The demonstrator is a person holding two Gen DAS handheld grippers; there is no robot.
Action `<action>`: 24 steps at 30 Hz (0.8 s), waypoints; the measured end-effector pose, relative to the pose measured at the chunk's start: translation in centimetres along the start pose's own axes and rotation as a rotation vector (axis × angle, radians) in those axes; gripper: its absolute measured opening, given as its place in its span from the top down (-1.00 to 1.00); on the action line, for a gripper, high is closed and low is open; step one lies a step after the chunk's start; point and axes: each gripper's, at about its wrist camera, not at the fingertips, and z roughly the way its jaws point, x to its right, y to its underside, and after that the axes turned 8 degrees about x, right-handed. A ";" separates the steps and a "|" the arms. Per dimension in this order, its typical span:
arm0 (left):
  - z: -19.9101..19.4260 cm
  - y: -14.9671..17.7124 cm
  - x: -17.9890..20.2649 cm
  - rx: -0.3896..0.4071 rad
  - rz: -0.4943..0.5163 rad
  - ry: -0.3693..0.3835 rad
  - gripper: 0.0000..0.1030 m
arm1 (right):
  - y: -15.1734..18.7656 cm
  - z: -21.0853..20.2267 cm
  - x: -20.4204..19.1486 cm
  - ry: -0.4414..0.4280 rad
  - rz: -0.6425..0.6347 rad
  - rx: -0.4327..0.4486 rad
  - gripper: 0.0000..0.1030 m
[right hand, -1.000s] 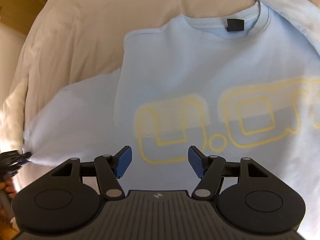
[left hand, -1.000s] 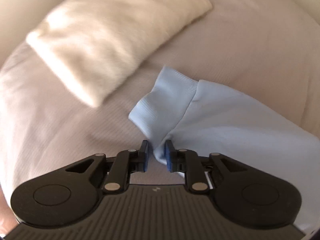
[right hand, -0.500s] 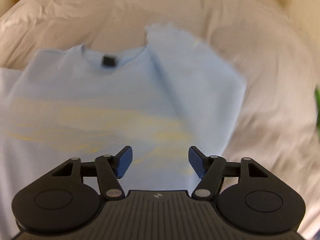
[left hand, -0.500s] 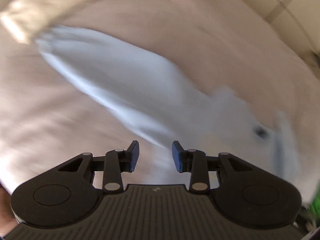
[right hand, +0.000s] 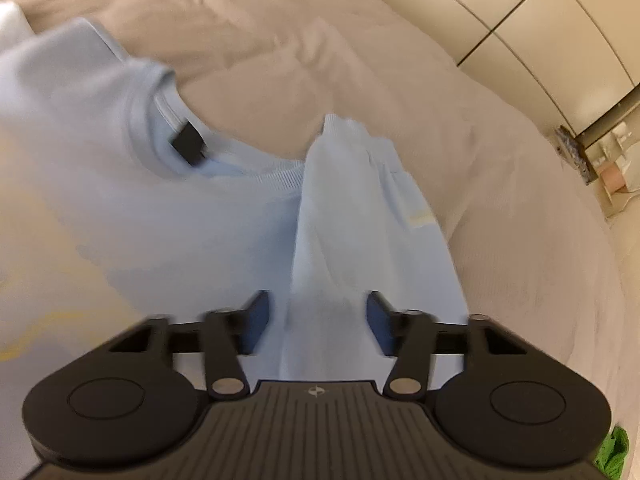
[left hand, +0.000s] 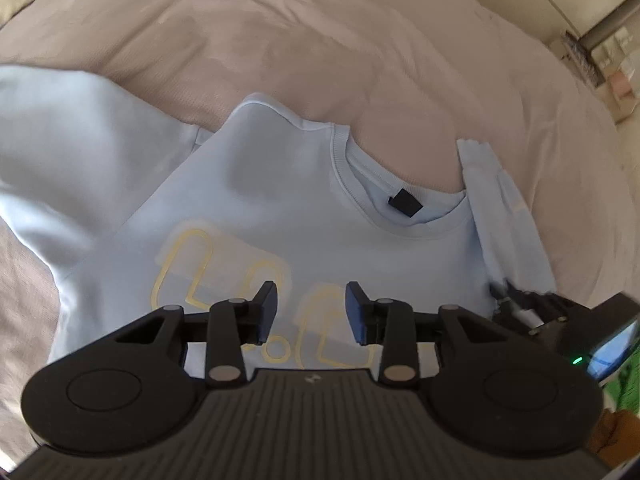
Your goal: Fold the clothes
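The right tongs (right hand: 316,320), closing but still gapped, straddle the folded sleeve (right hand: 360,216) running lengthwise away from them; left tongs (left hand: 311,312) hover empty, part-open.

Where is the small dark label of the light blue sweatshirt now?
The dark label sits inside the back of the sweatshirt's neck opening, right of centre in the left wrist view, just left of the folded-in sleeve.

Bedroom: bed (left hand: 360,40), wardrobe doors (right hand: 500,12)
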 end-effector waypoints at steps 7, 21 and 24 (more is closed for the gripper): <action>-1.4 2.3 -0.6 -0.074 -0.014 -0.009 0.38 | 11.3 -10.1 17.5 0.025 1.167 0.178 1.00; -2.5 7.3 -1.3 -0.199 -0.034 -0.054 0.37 | 23.5 -16.1 14.9 0.227 0.863 -0.371 -0.19; -2.8 7.4 -0.3 -0.204 -0.019 -0.005 0.37 | 19.6 -16.1 11.0 0.176 0.439 -0.325 -0.24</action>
